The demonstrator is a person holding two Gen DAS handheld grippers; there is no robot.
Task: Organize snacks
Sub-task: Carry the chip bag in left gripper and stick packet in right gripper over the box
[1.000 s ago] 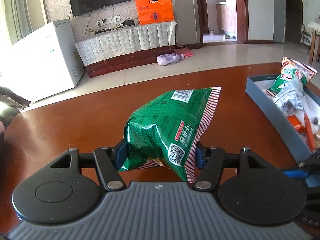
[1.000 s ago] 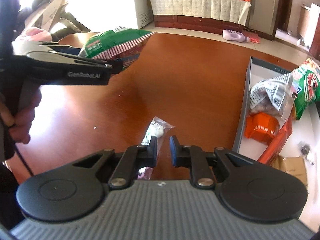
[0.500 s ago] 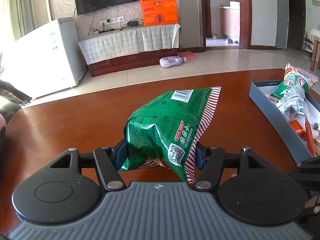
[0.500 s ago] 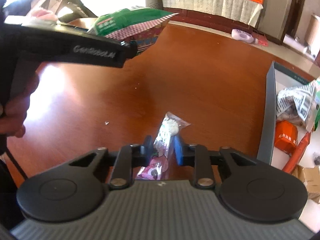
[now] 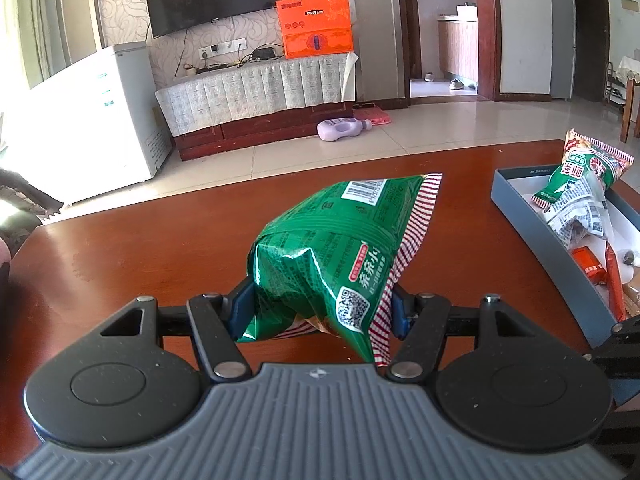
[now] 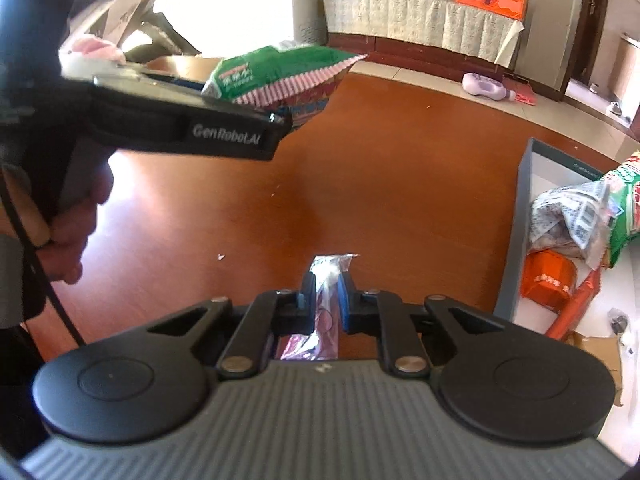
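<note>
My left gripper (image 5: 320, 306) is shut on a puffy green snack bag (image 5: 332, 240) with red-striped edges, held above the brown table (image 5: 140, 264). In the right wrist view the same bag (image 6: 276, 64) sticks out past the left gripper (image 6: 280, 120) at upper left, with a hand on its handle. My right gripper (image 6: 323, 292) has its jaws closing on a small clear snack packet (image 6: 332, 264). Its pads press the packet's sides, and the packet's top pokes out ahead. A grey box (image 5: 520, 216) stands at the right.
The grey box (image 6: 516, 216) holds another green bag (image 5: 580, 168), a crumpled printed wrapper (image 6: 568, 216) and orange packs (image 6: 548, 280). A small white crumb (image 6: 220, 257) lies on the table. Beyond the table are a white freezer (image 5: 92, 120) and a TV stand.
The right gripper slid forward around the clear packet and its jaws closed on it. The left gripper kept its hold on the green bag and barely shifted.
</note>
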